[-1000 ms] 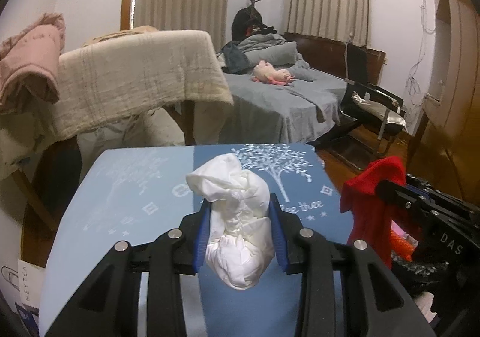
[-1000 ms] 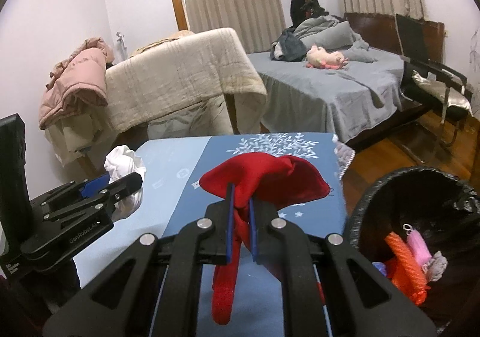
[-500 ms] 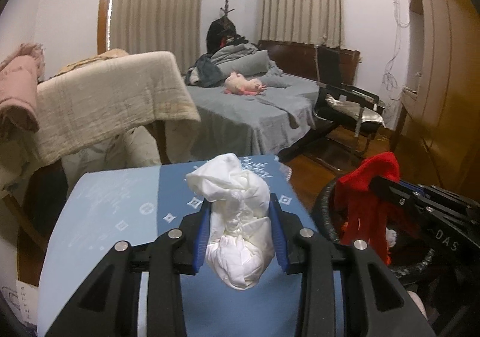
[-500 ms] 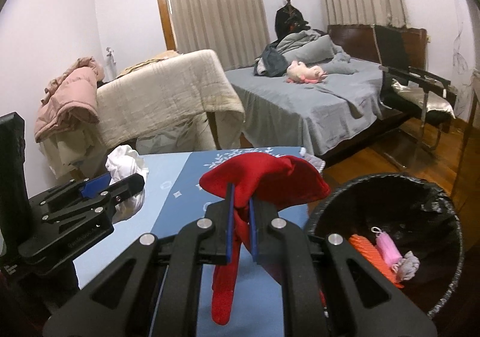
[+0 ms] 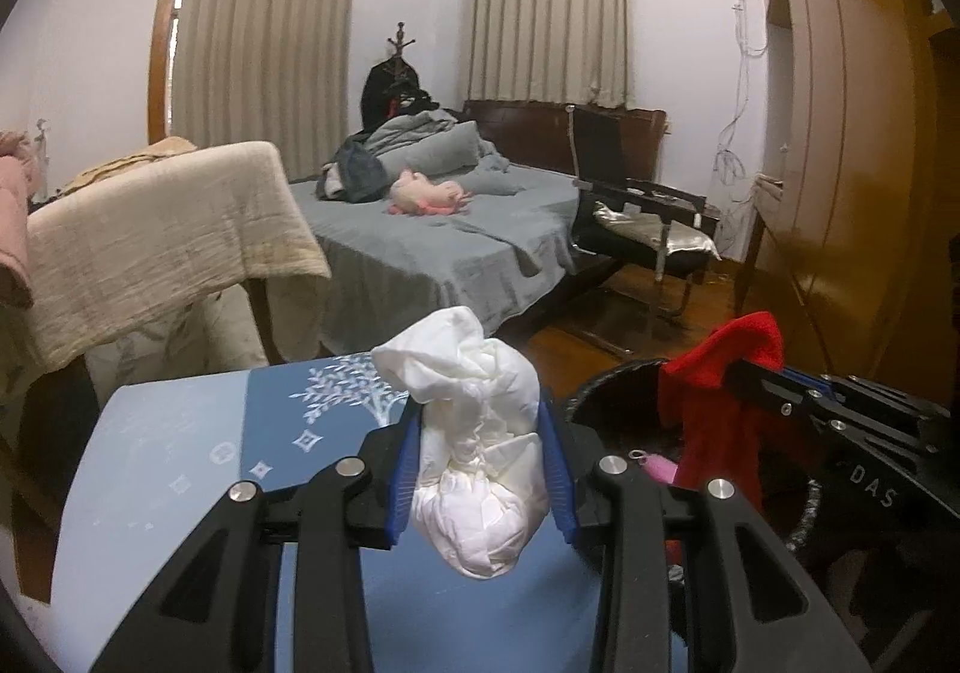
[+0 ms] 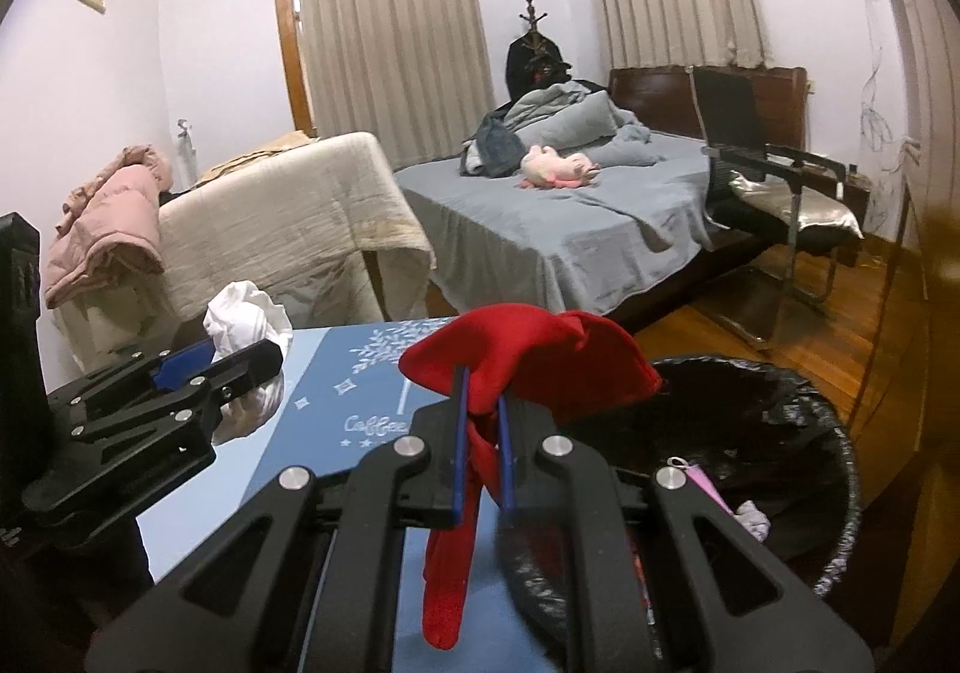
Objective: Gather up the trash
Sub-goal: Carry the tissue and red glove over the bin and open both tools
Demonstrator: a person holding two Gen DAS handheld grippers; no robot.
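My left gripper (image 5: 480, 457) is shut on a crumpled white paper wad (image 5: 477, 457), held above the blue tabletop (image 5: 180, 469). My right gripper (image 6: 482, 433) is shut on a red cloth (image 6: 528, 361) that droops below the jaws. In the left wrist view the red cloth (image 5: 720, 391) hangs over the rim of a black-lined trash bin (image 5: 606, 397). The bin (image 6: 828, 499) sits at the lower right of the right wrist view and holds a pink item (image 6: 705, 484) and a pale scrap. The white wad (image 6: 246, 319) and left gripper (image 6: 240, 367) show at the left there.
The blue table (image 6: 354, 403) has a white tree print. Behind it stand a chair draped with a beige blanket (image 5: 162, 229), a grey bed (image 5: 456, 241) with a pink plush toy, a black chair (image 5: 636, 217) and a wooden wardrobe (image 5: 852, 163).
Both grippers have carried their loads rightward and a little up. The trash bin has come further into both views, and the red cloth now hangs over its rim.
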